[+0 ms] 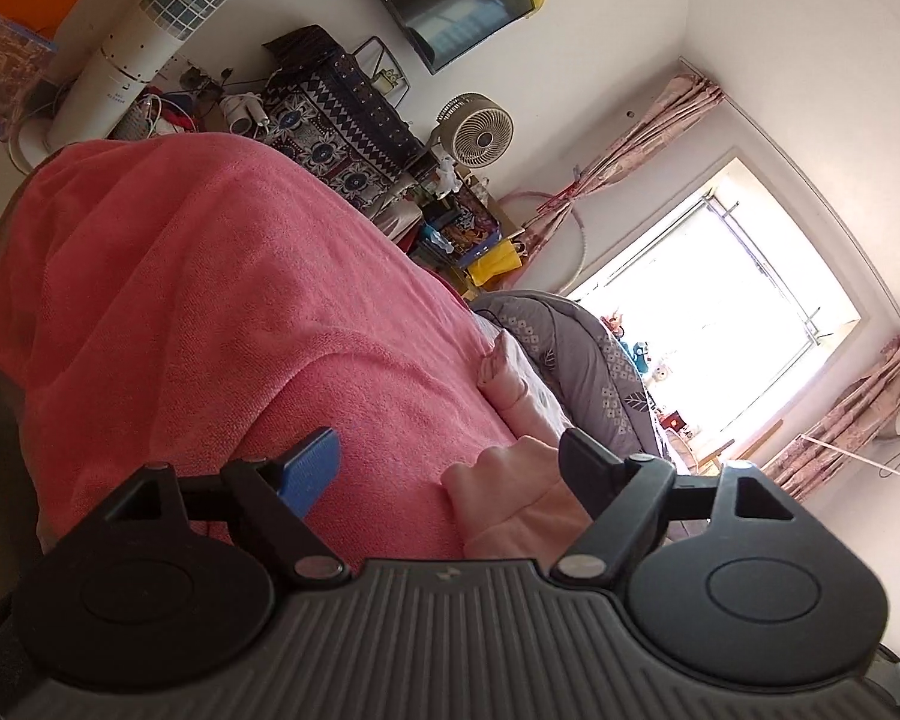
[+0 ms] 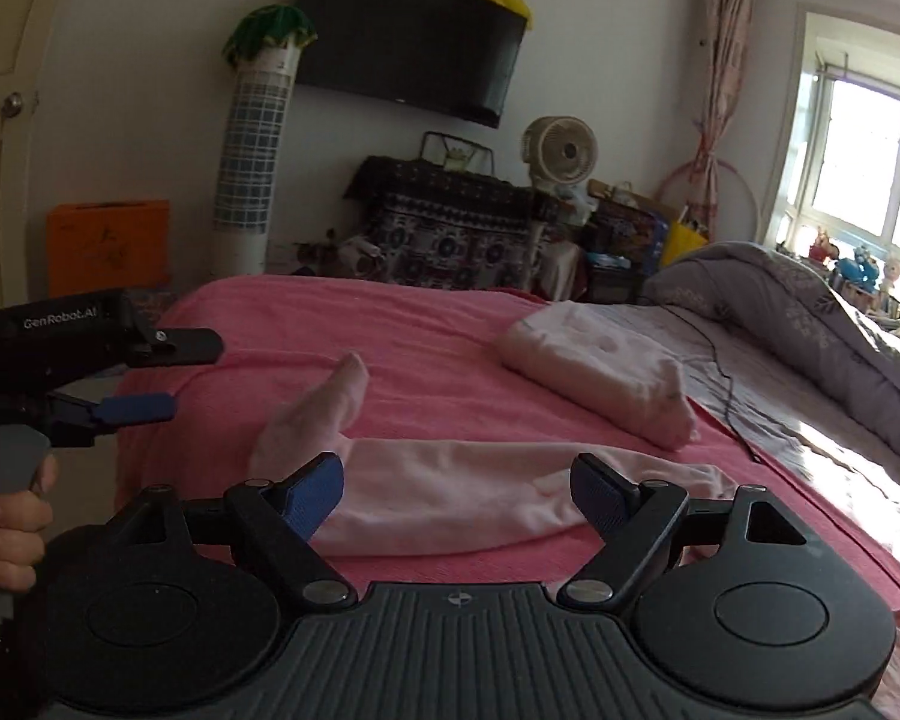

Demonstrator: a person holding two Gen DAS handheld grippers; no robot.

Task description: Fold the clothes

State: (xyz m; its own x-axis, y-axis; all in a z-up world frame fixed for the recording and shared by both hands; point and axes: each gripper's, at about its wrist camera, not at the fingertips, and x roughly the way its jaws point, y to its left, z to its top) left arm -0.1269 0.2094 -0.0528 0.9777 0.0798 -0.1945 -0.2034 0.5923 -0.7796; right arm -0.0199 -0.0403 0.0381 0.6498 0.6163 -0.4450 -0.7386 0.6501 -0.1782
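Note:
A pale pink garment (image 2: 450,492) lies in a long strip on the pink bed cover (image 2: 390,324), one end sticking up toward the left. A folded pale pink garment (image 2: 600,372) lies farther back on the right. My right gripper (image 2: 459,486) is open, its jaws spread just above the near edge of the strip. My left gripper (image 2: 192,375) shows at the left of the right wrist view, open and empty, turned on its side. In the left wrist view the left gripper (image 1: 450,459) is open over the cover (image 1: 210,300), the pink garment (image 1: 516,498) by its right finger.
A grey patterned quilt (image 2: 810,324) lies bunched at the right of the bed by the window. A black cable (image 2: 732,384) runs across the sheet. Beyond the bed stand a tower fan (image 2: 252,138), a round fan (image 2: 561,150), a patterned cloth-covered cabinet (image 2: 450,228) and an orange box (image 2: 108,240).

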